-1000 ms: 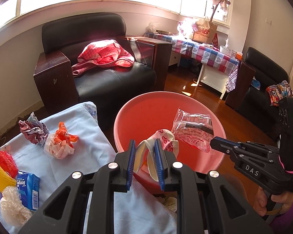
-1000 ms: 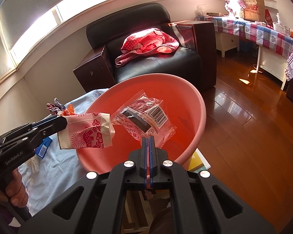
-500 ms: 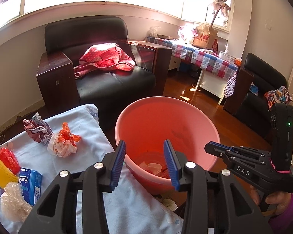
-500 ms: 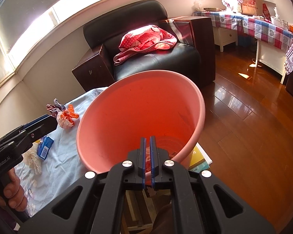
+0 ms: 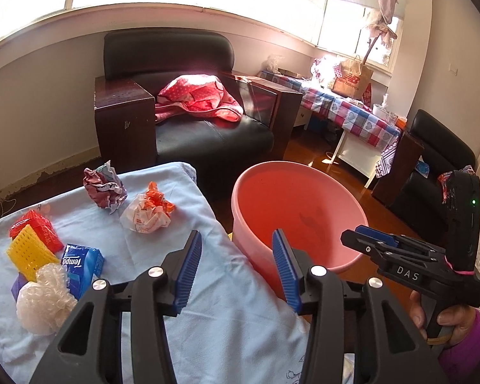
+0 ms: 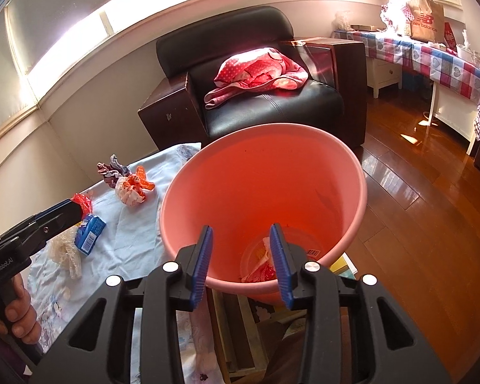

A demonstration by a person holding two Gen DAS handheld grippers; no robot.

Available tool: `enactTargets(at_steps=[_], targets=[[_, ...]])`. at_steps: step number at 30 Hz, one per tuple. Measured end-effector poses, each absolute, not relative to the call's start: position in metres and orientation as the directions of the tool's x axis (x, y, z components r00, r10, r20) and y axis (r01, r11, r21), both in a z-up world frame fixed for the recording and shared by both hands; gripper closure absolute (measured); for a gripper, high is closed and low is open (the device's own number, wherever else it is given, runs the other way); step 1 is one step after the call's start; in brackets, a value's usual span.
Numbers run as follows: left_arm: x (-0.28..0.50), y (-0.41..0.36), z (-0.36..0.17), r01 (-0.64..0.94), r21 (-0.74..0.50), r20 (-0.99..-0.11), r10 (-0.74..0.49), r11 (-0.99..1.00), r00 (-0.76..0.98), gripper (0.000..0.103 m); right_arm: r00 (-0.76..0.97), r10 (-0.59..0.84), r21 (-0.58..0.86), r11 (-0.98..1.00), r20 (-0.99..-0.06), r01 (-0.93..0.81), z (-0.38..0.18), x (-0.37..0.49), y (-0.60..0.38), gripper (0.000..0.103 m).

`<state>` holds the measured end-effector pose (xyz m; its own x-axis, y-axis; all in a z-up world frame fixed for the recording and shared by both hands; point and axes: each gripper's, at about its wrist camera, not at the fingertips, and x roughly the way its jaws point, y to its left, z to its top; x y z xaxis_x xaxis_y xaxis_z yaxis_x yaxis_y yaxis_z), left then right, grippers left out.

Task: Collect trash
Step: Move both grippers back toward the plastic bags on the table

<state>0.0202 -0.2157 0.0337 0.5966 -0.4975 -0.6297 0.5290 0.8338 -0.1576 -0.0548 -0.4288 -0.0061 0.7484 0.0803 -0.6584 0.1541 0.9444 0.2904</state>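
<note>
A pink bucket [image 5: 323,256] [image 6: 358,198] stands beside the blue-clothed table [image 5: 214,326]. Two wrappers [image 6: 262,264] lie at its bottom. My left gripper [image 5: 236,268] is open and empty over the table edge, left of the bucket. My right gripper [image 6: 241,262] is open and empty above the bucket's near rim. On the cloth lie an orange-white crumpled wrapper [image 5: 148,212] [image 6: 132,188], a dark crumpled wrapper [image 5: 104,188], a red and yellow packet [image 5: 32,243], a blue tissue pack [image 5: 81,265] [image 6: 89,232] and a clear plastic wad [image 5: 43,297].
A black armchair [image 5: 208,137] with a red cloth [image 5: 198,99] stands behind the table and bucket. A checked-cloth table [image 5: 352,112] is at the far right. Wooden floor [image 6: 425,224] lies right of the bucket. Boxes [image 6: 240,326] sit under the bucket.
Both grippers let go of their wrappers, which dropped into the bucket. Both grippers opened wide, and the left one drew back over the table.
</note>
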Motion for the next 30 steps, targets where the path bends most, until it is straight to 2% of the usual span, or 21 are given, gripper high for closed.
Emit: enactTargets(at_steps=[9, 19, 30], targets=[[-0.004, -0.157, 0.038, 0.459, -0.140, -0.613, -0.441, 0.878, 0.656, 0.052, 0.739, 0.113, 0.259, 0.962, -0.664, 0.085, -0.001, -0.052, -0.393, 0.065], [-0.019, -0.076, 0.022, 0.304, -0.156, -0.633, -0.331, 0.940, 0.699, 0.052, 0.716, 0.164, 0.229, 0.973, -0.679, -0.006, 0.001, -0.046, -0.349, 0.065], [-0.006, -0.019, 0.007, 0.159, -0.161, -0.646, -0.226, 0.974, 0.729, 0.052, 0.679, 0.221, 0.202, 0.973, -0.700, -0.109, 0.000, -0.042, -0.304, 0.065]])
